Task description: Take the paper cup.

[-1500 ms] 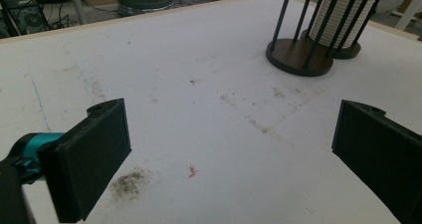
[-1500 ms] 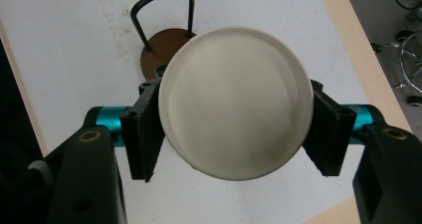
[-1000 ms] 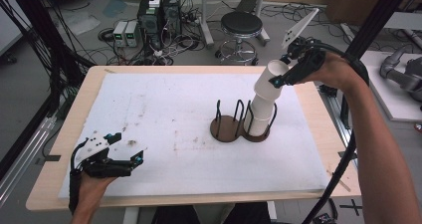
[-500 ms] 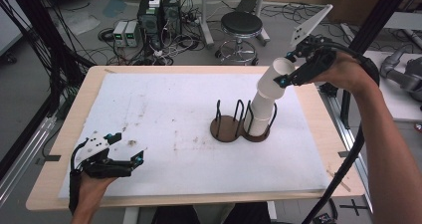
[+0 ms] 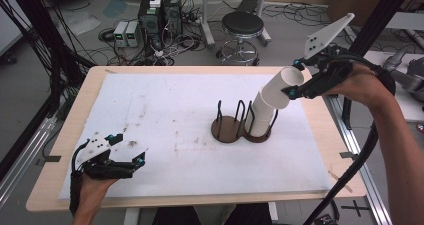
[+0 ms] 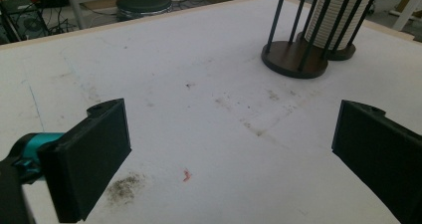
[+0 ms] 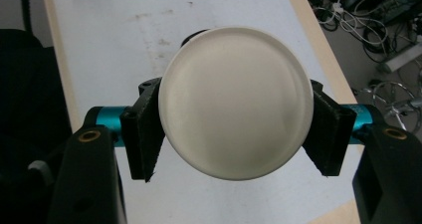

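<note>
Cups (image 5: pixel 272 102), stacked white, lean right out of the holder (image 5: pixel 240 127) at table centre; the right gripper (image 5: pixel 295 87) clamps the top one, seemingly to lift it. Left gripper (image 5: pixel 135 160) rests near-left. Left gripper view: jaws wide apart, empty. Right gripper view: jaws pinch the cup's round base (image 7: pixel 236 102) from both sides.

Grey floor (image 5: pixel 60 45), round black stool (image 5: pixel 242 24), tangled cables (image 5: pixel 295 12), computer boxes (image 5: pixel 161 16) beyond wooden table (image 5: pixel 95 85).

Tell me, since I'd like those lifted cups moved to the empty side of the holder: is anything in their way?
Nothing visible. The empty ring is bare, right beside the remaining stack; the right gripper holds the lifted cups above, tilted.
</note>
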Motion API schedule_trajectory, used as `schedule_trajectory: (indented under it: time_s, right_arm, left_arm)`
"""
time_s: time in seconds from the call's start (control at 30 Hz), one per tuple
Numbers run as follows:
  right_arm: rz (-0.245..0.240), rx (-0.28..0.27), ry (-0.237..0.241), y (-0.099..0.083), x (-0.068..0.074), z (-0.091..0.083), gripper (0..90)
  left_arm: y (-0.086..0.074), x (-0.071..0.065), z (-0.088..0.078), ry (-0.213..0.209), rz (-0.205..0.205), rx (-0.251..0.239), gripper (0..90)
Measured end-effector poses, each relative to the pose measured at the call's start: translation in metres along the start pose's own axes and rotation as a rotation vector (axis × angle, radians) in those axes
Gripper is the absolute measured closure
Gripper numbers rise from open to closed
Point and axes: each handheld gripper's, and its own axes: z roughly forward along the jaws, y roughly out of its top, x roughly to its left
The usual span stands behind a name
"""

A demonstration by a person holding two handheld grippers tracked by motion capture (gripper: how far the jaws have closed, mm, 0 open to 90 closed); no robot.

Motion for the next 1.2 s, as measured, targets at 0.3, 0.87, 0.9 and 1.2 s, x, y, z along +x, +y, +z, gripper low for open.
schedule_trajectory:
  time_s: [0.3,0.87,0.9,1.2]
  right_arm:
    - [-0.006,-0.013,0.033,-0.012,0.018,0.007,34.5]
    - [0.001,-0.048,0.08,-0.031,0.042,0.03,34.5]
    - [0.005,-0.05,0.079,-0.032,0.043,0.031,34.5]
    - [0.007,-0.069,0.109,-0.04,0.052,0.046,34.5]
  left_arm:
    - [0.001,-0.003,-0.001,-0.004,0.004,-0.005,1.8]
    - [0.002,-0.004,0.001,-0.019,0.012,0.001,1.8]
    - [0.002,-0.004,0.001,-0.019,0.012,0.001,1.8]
    - [0.001,-0.005,0.002,-0.024,0.013,0.004,1.8]
